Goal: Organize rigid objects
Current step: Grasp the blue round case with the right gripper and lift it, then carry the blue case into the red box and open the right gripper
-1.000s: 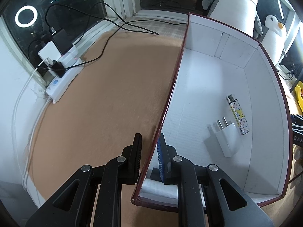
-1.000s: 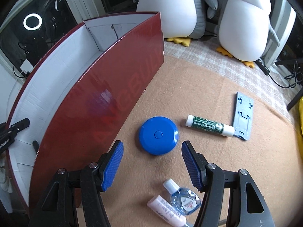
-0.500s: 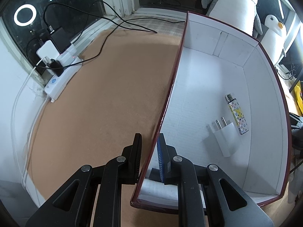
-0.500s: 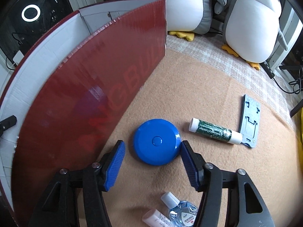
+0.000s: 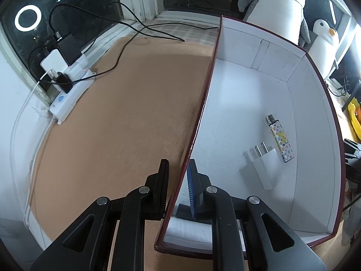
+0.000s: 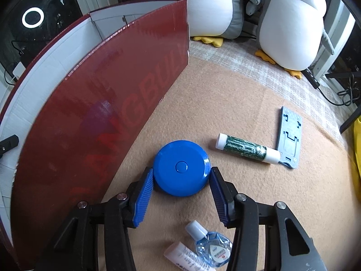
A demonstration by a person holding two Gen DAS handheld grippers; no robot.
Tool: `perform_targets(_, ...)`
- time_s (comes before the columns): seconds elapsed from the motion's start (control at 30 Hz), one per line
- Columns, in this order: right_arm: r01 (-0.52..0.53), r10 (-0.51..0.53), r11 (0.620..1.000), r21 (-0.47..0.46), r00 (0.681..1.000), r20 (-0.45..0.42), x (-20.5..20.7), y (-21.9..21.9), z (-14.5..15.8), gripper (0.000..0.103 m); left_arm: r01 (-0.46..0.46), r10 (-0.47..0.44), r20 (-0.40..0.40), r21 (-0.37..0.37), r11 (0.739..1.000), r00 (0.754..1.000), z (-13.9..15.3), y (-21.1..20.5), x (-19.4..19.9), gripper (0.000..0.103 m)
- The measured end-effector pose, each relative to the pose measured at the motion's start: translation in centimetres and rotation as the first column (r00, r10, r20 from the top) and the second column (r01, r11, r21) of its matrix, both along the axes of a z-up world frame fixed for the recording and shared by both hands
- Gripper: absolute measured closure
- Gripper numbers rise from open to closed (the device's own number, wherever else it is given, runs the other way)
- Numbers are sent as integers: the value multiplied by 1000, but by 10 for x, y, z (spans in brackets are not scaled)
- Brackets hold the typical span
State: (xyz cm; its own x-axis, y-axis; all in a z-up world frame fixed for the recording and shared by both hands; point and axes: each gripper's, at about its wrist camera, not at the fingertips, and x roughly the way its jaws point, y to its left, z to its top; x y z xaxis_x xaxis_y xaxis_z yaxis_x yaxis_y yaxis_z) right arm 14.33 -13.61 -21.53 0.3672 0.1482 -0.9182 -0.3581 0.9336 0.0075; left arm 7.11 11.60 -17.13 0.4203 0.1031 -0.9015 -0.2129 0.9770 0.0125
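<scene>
A red box with a white inside [image 5: 315,103] stands on the tan mat. My left gripper [image 5: 178,180] is shut on its near left wall [image 5: 198,117]. A white charger plug [image 5: 264,164] and a patterned lighter [image 5: 279,139] lie on the box floor. In the right wrist view the box's red outer wall [image 6: 101,117] fills the left. My right gripper [image 6: 181,181] is open, its blue pads on either side of a round blue disc [image 6: 181,167] lying on the mat, close to its edges.
A green glue stick [image 6: 247,149] and a grey-blue plastic plate [image 6: 290,135] lie right of the disc. A small eye-drop bottle [image 6: 212,247] and a white tube [image 6: 187,258] lie under my right gripper. Plush penguins [image 6: 291,22] sit behind. A power strip with cables [image 5: 72,90] lies far left.
My right gripper has moved forward and down, so the blue disc now sits between its pads, and the jaws have narrowed. My left gripper has kept its hold on the box wall.
</scene>
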Motion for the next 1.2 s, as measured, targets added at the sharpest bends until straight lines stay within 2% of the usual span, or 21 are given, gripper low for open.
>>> perform_targets(0.2, 28, -28, 1000, 5, 999, 27, -2, -7, 16, 57, 10, -9, 13, -23, 1000, 1000, 0, 3, -2, 88)
perform_targets(0.57, 34, -36, 999, 24, 994, 104, -23, 3, 63, 57, 34, -32, 31, -66, 997, 999, 0, 9, -7, 88)
perform_targets(0.93, -37, 25, 997, 69, 986, 167, -54, 42, 103, 57, 64, -59, 58, -86, 994, 997, 4, 12, -13, 88)
perform_targets(1.2, -98, 82, 992, 86, 982, 171, -73, 74, 109, 57, 83, -76, 75, -91, 992, 994, 7, 11, -18, 90)
